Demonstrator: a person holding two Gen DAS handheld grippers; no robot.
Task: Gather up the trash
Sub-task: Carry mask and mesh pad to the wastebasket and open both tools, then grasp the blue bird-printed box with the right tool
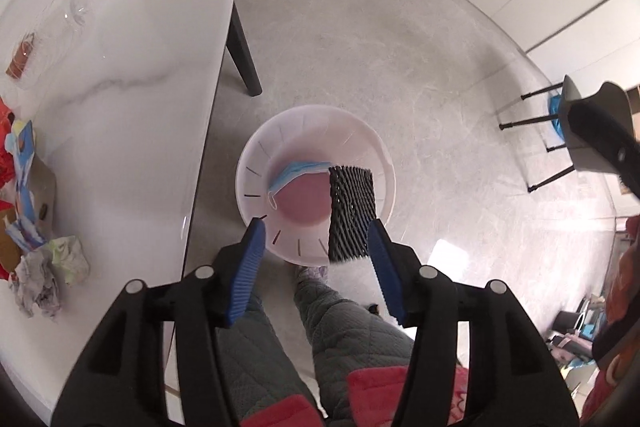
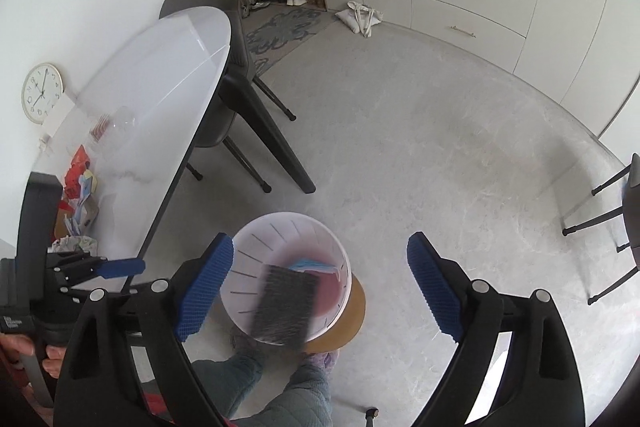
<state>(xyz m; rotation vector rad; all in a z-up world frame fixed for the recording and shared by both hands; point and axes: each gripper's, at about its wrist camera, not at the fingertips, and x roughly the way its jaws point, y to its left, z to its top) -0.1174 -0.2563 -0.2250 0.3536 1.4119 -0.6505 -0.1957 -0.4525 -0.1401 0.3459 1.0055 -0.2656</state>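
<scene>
A white trash bin [image 1: 256, 155] stands on the floor beside the table, directly below both grippers. A blue face mask [image 1: 296, 169] lies inside it. A black foam net [image 1: 351, 213] hangs loose over the bin's near side, just inside the right fingertip of my left gripper [image 1: 316, 231], whose jaws stand apart and do not press on it. In the right wrist view the net [image 2: 286, 307] is blurred over the bin [image 2: 256, 231]. My right gripper [image 2: 320, 247] is wide open above the bin with nothing between its fingers.
The white marble table [image 1: 140, 87] carries crumpled paper [image 1: 60, 263], colourful wrappers [image 1: 20, 155] and a clear plastic bottle [image 1: 60, 23]. The bin rests on a brown round stool [image 2: 354, 311]. A person's quilted legs [image 1: 340, 327] are just below. Chair legs [image 2: 280, 143] stand by the table.
</scene>
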